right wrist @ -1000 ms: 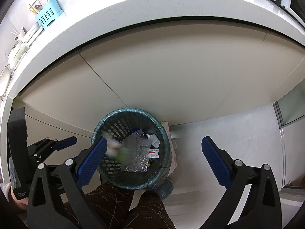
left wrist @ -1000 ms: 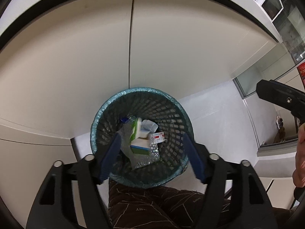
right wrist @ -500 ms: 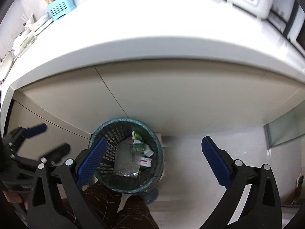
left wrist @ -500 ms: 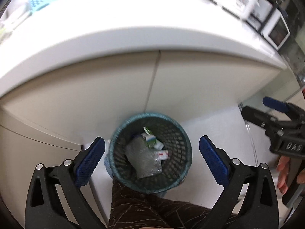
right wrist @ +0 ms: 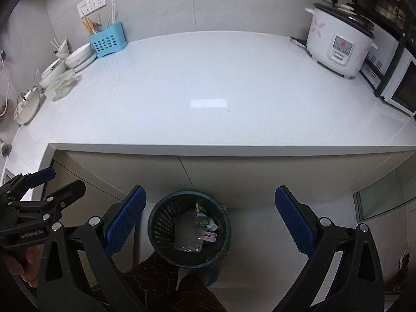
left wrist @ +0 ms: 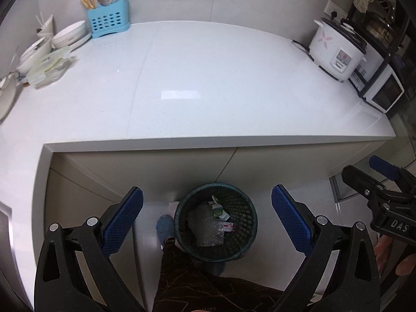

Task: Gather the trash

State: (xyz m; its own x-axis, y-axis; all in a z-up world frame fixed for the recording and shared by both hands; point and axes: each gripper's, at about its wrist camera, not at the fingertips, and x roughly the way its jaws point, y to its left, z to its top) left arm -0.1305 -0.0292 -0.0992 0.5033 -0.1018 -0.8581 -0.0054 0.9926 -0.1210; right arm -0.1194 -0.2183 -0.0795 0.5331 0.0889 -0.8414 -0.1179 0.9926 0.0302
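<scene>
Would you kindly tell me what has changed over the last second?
Both grippers, left and right, rose away from the dark mesh wastebasket, bringing the white countertop into view. The left fingers, nearer together before, spread wide. The trash stays in the basket.

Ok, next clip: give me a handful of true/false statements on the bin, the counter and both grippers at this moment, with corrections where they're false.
1. The mesh wastebasket on the floor holds trash. True: bubble wrap and a green-and-white carton lie inside.
2. The left gripper is clamped on a carton. False: its fingers stand wide apart with nothing between them.
3. The right gripper is open and empty. True.
4. The rice cooker sits at the counter's left end. False: it is at the right end; the blue utensil holder is at the left.
5. The wastebasket stands on the countertop. False: it stands on the floor in front of the cabinets.
</scene>
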